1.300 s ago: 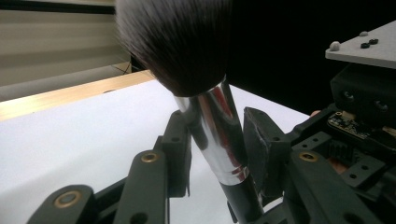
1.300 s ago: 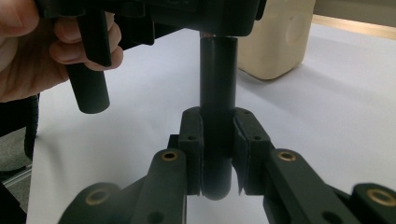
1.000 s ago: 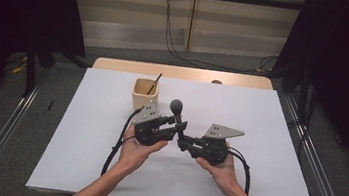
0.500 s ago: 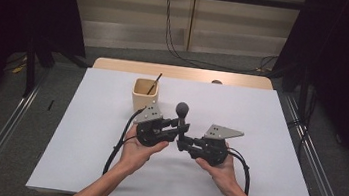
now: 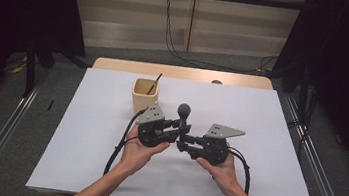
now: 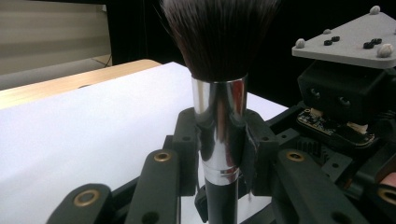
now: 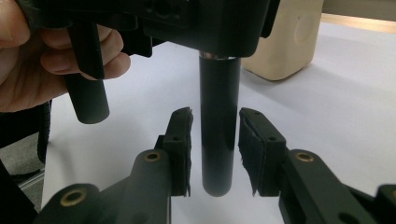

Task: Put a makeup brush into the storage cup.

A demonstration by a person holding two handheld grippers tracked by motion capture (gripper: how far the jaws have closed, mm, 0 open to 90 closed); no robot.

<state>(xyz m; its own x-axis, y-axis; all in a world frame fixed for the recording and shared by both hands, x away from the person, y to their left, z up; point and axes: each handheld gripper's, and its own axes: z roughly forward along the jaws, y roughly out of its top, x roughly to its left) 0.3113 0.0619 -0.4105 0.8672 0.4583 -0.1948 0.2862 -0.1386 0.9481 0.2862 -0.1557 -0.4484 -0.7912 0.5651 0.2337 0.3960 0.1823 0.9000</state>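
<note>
- I hold the brush (image 6: 219, 121) upright over the table (image 5: 82, 132), bristles up, handle down; its long axis runs vertical, and every place below is told from it.
- My left gripper (image 5: 175, 128) comes at the brush from its left and is clamped on the shiny metal collar just under the bristles. In the left gripper view both pads press on the collar.
- My right gripper (image 7: 215, 149) comes from the brush's right and sits lower, at the dark handle. Its jaws have just been opening: in the right gripper view the handle stands between the pads with a thin gap on each side, so they bracket it without pressing.
- So the left gripper alone carries the brush. The handle's rounded end hangs free above the sheet, touching nothing.
- I judge this a hand-over to the left gripper. The coming move turns on that gap: the right gripper must back straight away from the handle without brushing it.
- The cup (image 5: 144, 94) stands behind and left of the brush, near it, with a thin stick (image 5: 154, 83) leaning inside. The left gripper is the nearer one to it.
- Materials: soft, dense, dark bristles; mirror-smooth cylindrical collar; matte dark round handle; pale, blocky cup with rounded corners; flat white sheet.
</note>
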